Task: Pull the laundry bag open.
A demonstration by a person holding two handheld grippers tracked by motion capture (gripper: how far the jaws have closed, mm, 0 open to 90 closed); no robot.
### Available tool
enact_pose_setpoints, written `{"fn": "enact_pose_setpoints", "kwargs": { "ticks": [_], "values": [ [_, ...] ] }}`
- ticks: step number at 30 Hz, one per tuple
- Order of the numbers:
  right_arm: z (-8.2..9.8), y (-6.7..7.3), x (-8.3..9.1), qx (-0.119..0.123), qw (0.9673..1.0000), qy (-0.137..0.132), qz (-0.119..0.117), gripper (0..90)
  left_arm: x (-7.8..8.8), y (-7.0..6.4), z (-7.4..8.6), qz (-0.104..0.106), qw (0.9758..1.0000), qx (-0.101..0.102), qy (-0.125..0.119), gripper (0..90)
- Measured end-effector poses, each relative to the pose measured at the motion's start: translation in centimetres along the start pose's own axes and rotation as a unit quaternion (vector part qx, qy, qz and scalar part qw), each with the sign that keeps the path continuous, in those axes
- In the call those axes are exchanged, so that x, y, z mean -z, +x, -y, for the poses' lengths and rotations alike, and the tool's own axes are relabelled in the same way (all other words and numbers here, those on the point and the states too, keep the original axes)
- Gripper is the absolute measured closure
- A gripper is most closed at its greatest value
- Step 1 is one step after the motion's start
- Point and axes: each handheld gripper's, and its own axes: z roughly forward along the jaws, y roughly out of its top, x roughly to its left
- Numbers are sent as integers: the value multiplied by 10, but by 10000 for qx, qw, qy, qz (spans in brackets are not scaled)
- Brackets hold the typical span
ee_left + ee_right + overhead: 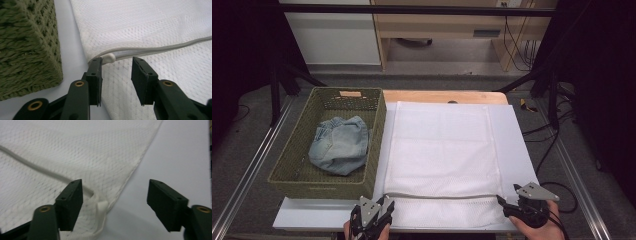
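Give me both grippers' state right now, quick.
Left gripper: open, holding nothing; one fingertip sits beside the zip end of the white mesh laundry bag.
Right gripper: open wide, holding nothing, at the bag's corner.

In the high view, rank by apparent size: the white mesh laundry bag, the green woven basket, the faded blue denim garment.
1. White mesh laundry bag, largest.
2. Green woven basket.
3. Faded blue denim garment, smallest; it lies inside the basket.

left gripper [117,75] open | over mesh bag [155,32] | basket [27,45] beside
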Motion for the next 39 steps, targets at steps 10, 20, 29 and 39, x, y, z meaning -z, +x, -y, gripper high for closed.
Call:
{"fn": "enact_pose_setpoints", "kwargs": {
  "ticks": [10, 20, 29, 39],
  "values": [
    [-11, -3, 9, 121, 9993, -355, 94, 107, 6, -15, -22, 171, 9987, -445, -185, 488],
    [-29, 4, 8, 338, 9983, -484, 5, 244, -11, -18, -60, 592, 9953, -648, -407, 344],
    [-49, 26, 1, 630, 9960, -528, -351, 520, -16, -23, -69, 873, 9914, -896, -388, 259],
    [-75, 68, -31, 1120, 9865, -108, -1187, 597, -18, -29, -58, 1011, 9896, -959, -351, 146]
  ]
}}
